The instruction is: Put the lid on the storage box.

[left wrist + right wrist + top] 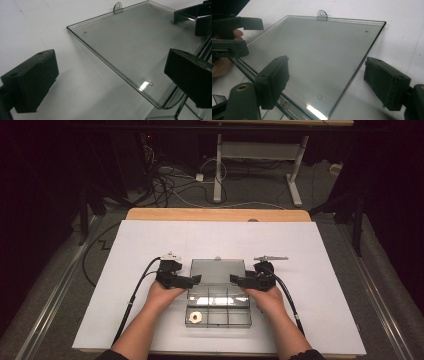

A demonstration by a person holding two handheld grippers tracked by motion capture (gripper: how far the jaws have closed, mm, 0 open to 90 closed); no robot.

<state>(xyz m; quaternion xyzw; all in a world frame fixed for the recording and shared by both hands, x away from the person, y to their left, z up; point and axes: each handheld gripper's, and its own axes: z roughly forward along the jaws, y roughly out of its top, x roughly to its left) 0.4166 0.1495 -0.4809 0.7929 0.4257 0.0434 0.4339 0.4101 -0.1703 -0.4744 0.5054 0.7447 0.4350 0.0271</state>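
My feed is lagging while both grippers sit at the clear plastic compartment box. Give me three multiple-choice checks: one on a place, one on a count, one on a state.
1. Where does the small white ring lie?
A. in the near-left compartment
B. on the open lid
C. on the white sheet beside the box

2. How many black two-jaw grippers are at the box?
A. one
B. two
C. three

3. How is the lid of the box?
A. shut over the compartments
B. taken off and set aside
C. swung open, lying flat behind the compartments

Key:
1 A: the small white ring sits in the near-left cell of the clear plastic compartment box.
2 B: the left gripper and the right gripper flank it.
3 C: the smoky clear lid lies flat on the far side, its hinge edge against the compartments.
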